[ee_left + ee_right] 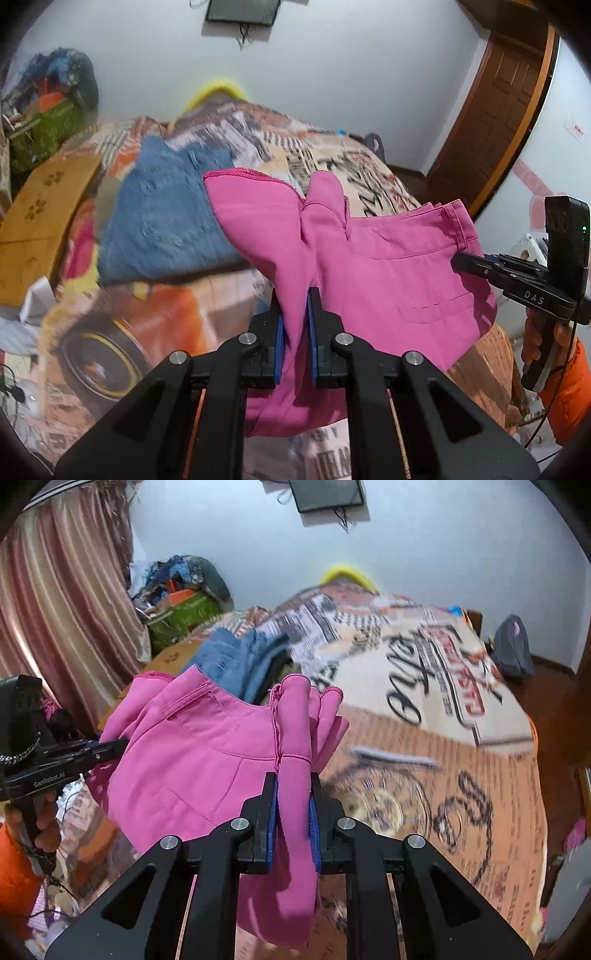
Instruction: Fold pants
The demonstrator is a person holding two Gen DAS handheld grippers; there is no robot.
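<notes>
The pink pants [388,266] hang in the air above the bed, held by both grippers. My left gripper [295,295] is shut on a bunched pink fold, with the hem spread above it. My right gripper [293,779] is shut on another bunched part of the pants [192,760]; it also shows in the left wrist view [460,262] at the waistband side. The left gripper shows in the right wrist view [118,746] at the pants' left edge. A back pocket seam shows in both views.
A bed with a printed cover [424,760] lies below. Folded blue jeans [159,221] lie on it at the back left. A cardboard piece [40,218], a pile of clutter [181,598], a curtain [62,609] and a wooden door [498,107] surround the bed.
</notes>
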